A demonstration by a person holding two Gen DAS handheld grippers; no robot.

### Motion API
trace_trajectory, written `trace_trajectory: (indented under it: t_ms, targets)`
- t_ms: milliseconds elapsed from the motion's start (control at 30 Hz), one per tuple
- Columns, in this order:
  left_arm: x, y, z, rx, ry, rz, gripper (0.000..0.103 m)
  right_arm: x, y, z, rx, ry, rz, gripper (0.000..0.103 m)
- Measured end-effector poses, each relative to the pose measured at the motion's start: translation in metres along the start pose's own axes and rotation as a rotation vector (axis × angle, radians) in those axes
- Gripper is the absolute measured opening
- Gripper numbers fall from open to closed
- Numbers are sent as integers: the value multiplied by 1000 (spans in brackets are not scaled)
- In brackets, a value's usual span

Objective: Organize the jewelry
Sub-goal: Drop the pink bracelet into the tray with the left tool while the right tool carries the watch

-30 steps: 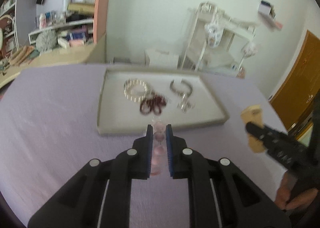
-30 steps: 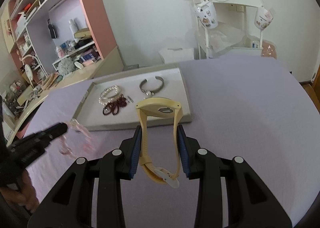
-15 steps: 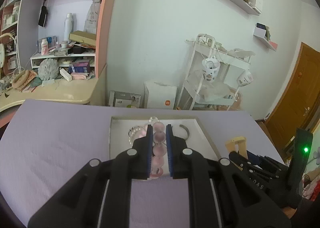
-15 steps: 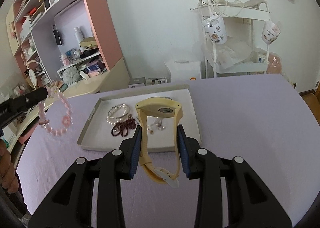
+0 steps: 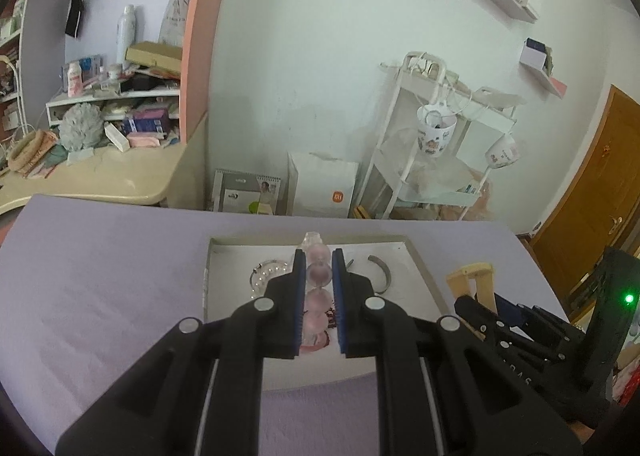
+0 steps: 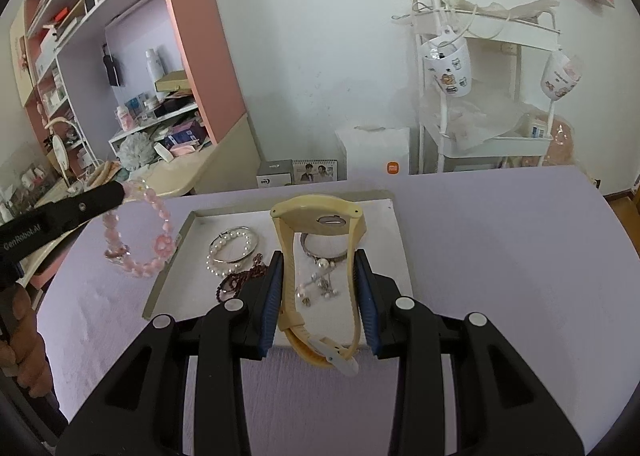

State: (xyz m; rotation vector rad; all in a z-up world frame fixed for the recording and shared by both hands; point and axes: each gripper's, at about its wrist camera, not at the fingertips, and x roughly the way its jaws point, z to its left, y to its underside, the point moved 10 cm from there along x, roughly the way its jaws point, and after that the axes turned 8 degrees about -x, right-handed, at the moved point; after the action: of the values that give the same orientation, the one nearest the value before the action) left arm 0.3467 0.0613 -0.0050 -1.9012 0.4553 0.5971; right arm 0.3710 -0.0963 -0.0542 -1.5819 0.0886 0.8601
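Both grippers loaded, tray just ahead; two pieces not yet set down.

My right gripper [image 6: 318, 288] pinches the yellow watch [image 6: 320, 252] by its strap loop, the case standing up past the fingertips. My left gripper [image 5: 316, 280] is pressed together on the pink bead bracelet [image 6: 138, 234], which hangs clear of the lavender surface [image 6: 500, 256], off the tray's left edge. Ahead of both, the grey tray [image 6: 160, 288] already holds a pearl bracelet [image 6: 230, 250], a dark red bead string [image 6: 238, 280], a silver bangle [image 6: 320, 252] and small earrings [image 6: 320, 288]. I judge sorting mostly done: watch and pink bracelet remain. Beyond, a white cart [image 6: 480, 95] and cluttered shelves [image 6: 132, 95].
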Motion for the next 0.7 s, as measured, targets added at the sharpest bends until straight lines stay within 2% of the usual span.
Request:
trace_trajectory:
  t_ms: [367,700]
  targets:
    - [43,9,8,-7,-2,71,13,30,-1,-5,7,3,37,36]
    - [57,19,11,-15,8,110,13,44,3,-13,25,13,63,36]
